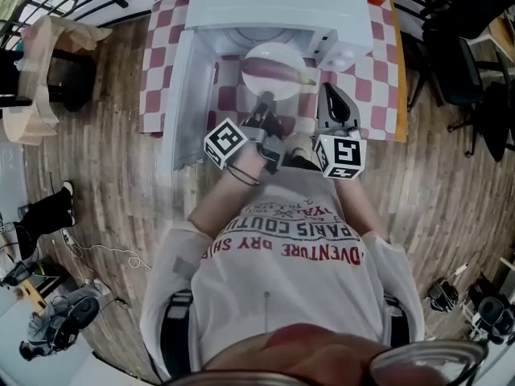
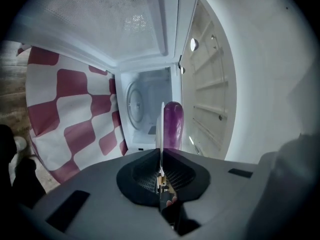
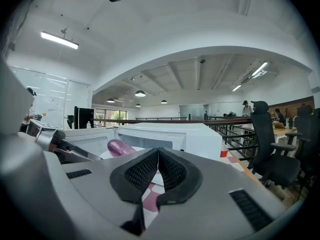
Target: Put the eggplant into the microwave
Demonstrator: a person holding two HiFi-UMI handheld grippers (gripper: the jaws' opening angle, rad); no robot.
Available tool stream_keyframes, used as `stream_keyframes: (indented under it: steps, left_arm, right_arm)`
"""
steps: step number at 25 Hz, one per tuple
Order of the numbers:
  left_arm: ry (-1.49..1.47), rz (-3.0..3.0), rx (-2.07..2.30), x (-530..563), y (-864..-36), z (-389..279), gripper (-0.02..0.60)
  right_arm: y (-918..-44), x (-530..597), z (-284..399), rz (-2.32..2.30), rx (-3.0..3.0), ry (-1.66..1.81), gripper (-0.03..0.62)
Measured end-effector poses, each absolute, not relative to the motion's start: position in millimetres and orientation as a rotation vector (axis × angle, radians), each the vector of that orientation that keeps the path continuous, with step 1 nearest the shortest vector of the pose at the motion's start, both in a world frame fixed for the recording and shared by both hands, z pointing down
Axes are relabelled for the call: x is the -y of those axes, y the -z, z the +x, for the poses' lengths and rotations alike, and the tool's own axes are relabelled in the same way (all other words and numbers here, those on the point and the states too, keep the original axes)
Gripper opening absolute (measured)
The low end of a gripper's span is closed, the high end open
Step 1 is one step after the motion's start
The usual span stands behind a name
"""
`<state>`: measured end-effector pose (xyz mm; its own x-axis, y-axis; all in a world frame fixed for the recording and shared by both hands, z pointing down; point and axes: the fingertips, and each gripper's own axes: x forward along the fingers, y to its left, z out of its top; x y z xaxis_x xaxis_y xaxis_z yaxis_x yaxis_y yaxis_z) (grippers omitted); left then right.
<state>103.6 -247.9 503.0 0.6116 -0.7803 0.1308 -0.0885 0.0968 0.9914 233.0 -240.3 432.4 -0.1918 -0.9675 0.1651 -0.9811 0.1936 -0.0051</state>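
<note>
Your left gripper (image 1: 264,107) is clenched on the near rim of a white plate (image 1: 269,52). In the left gripper view the jaws are pressed together on the plate's thin edge, which stands on end between them because that view is turned on its side. The eggplant (image 1: 273,71) lies on that plate, long and purple, roughly across its middle (nothing else is on the plate with it).

You hold the plate right in front of the microwave (image 1: 273,2), which stands on a red and white checkered cloth (image 1: 378,79). Its door (image 1: 179,95) is swung open to the left. Whether the plate's far rim has crossed into the opening, I cannot tell. Inside the cavity only the round glass turntable (image 2: 134,106) shows, with nothing on it, so the eggplant is not yet inside.

Your right gripper (image 1: 331,95) is beside the plate on its right, close to the rim but apart from it. Its jaws are closed on each other with nothing between them, and its own view looks past the eggplant toward the microwave.
</note>
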Motion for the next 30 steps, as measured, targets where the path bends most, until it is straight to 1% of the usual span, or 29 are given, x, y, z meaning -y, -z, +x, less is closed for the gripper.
stream_keyframes:
  steps: [12, 24, 30]
  left_arm:
    - [0.71, 1.259, 0.951, 308.4, -530.2, 100.7, 0.034]
    - [0.677, 1.212, 1.049, 357.9, -581.2, 95.2, 0.034]
    - [0.655, 1.192, 1.082, 376.4, -608.8, 95.4, 0.034]
  right_arm:
    - [-447.9, 316.5, 229.0, 1.67, 2.467, -0.192, 0.026]
    - [-485.0, 357.0, 210.7, 1.522, 2.515, -0.228, 0.026]
    - [-499.7, 357.5, 209.1, 1.476, 2.505, -0.251, 0.026]
